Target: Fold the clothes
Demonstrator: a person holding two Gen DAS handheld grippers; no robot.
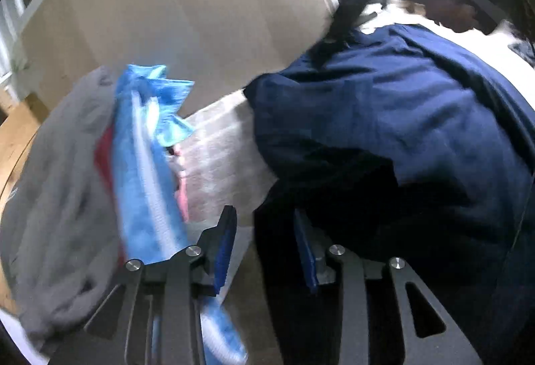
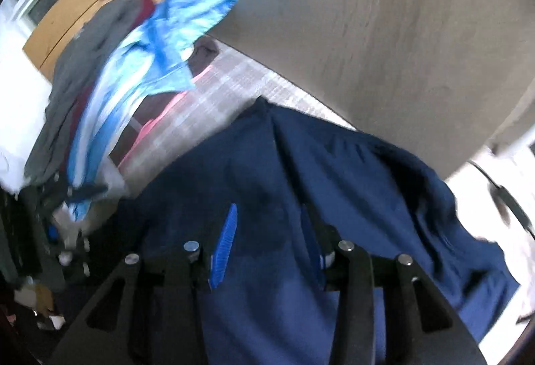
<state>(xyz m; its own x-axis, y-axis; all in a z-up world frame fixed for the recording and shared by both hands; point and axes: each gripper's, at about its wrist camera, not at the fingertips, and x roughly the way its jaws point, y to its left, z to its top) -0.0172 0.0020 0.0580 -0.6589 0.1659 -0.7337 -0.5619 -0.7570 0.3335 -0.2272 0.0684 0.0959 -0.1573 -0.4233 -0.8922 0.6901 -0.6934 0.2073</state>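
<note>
— Why was the navy garment [image 2: 334,171] spread out on its own while the rest sat heaped to one side?

— It looked like the piece being folded. It lay across the pale checked cloth [image 2: 234,87] that covered the surface, with the pile kept clear of it: a grey garment [image 1: 60,171], a light blue garment [image 1: 147,164] and something pink beneath.

— And the left claw [image 1: 267,251]?

— Partly open. Its right finger sat over the navy fabric, its left finger over bare cloth just beside the blue one. Nothing was pinched between them.

— The right claw [image 2: 267,241]?

— Also partly open, pointing down at the navy garment. The frame was blurred, so I couldn't swear to it, but the pads seemed not to press any fabric.
</note>
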